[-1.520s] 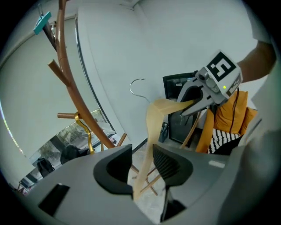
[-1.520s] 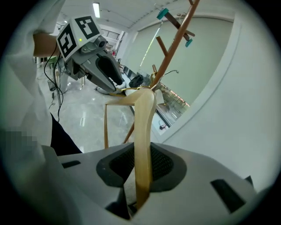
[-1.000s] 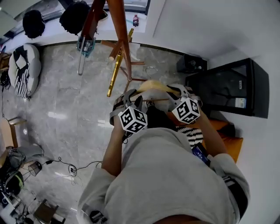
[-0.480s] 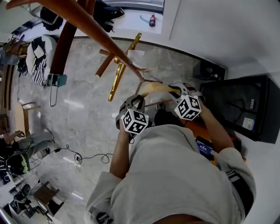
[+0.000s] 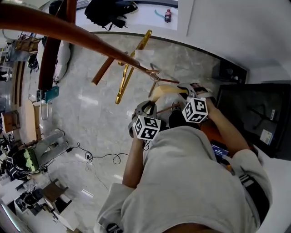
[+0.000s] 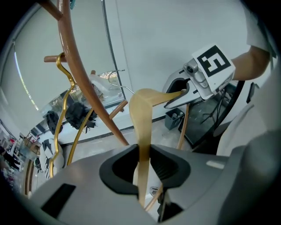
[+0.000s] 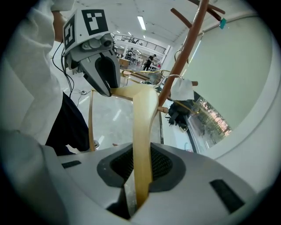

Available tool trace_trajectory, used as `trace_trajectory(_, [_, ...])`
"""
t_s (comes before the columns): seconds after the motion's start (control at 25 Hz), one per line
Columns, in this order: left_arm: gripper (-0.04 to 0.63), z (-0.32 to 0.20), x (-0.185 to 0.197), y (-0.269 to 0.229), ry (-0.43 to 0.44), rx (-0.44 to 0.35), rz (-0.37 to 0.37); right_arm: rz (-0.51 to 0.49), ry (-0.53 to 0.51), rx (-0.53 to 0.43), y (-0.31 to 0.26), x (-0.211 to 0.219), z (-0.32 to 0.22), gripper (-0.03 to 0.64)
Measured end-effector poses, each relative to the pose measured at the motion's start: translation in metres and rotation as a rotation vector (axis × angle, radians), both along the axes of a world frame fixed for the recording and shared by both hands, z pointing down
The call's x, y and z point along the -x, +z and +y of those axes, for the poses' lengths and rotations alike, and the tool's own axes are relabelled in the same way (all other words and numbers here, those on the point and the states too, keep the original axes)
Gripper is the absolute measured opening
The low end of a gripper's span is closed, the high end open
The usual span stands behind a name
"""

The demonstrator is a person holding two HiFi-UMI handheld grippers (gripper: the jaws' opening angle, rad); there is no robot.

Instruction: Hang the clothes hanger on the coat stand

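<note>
Beside the coat stand (image 5: 68, 28), over a grey marble floor (image 5: 97, 120), a person in a pale grey top (image 5: 195, 182) holds the wooden hanger (image 5: 164, 90) out front with both tools, one at each end.

Left gripper (image 6: 142, 163): fingers (image 6: 166, 169) narrow, have just been closing, clamped on one flat pale arm of the hanger. That arm runs up between them and bends over toward the other tool.

Right gripper (image 7: 142, 169): same story. Fingers (image 7: 160, 165) narrow, just been closing, pressed on the opposite arm. Each gripper view shows the other gripper biting the far end.

The hanger's thin lower rod (image 6: 181, 127) hangs under the arms. Its wire hook (image 5: 154, 75) sits up at the stand, right at the tip of a slim peg (image 5: 168, 80). Can't tell if it is over the peg or just beside it. A whitish scrap (image 7: 181, 90) hangs by the hook.

The stand is reddish-brown wood, with one big curved arm sweeping close across the head view. A gold hanger (image 5: 128, 68) hangs on another peg, just left of the wooden one and apart from it.

Far back, a black bundle (image 5: 107, 9) and a small bottle (image 5: 168, 15) sit on a white ledge. Black cable (image 5: 102, 157) lies loose on the floor. Dark cabinet (image 5: 254, 116) stands to the person's right.
</note>
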State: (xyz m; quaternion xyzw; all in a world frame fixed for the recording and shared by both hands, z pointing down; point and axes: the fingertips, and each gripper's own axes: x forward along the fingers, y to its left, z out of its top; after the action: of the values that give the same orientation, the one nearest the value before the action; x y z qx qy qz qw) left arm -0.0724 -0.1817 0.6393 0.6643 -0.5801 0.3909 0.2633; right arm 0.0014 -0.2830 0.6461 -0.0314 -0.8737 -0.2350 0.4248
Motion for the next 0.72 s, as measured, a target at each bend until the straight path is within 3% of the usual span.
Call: trace_trajectory(0.72, [0.092, -0.015, -0.001, 0.047, -0.053, 0.066, -0.017, 0.024, 0.014, 0.038, 0.064, 0.003, -0.021, 0.058])
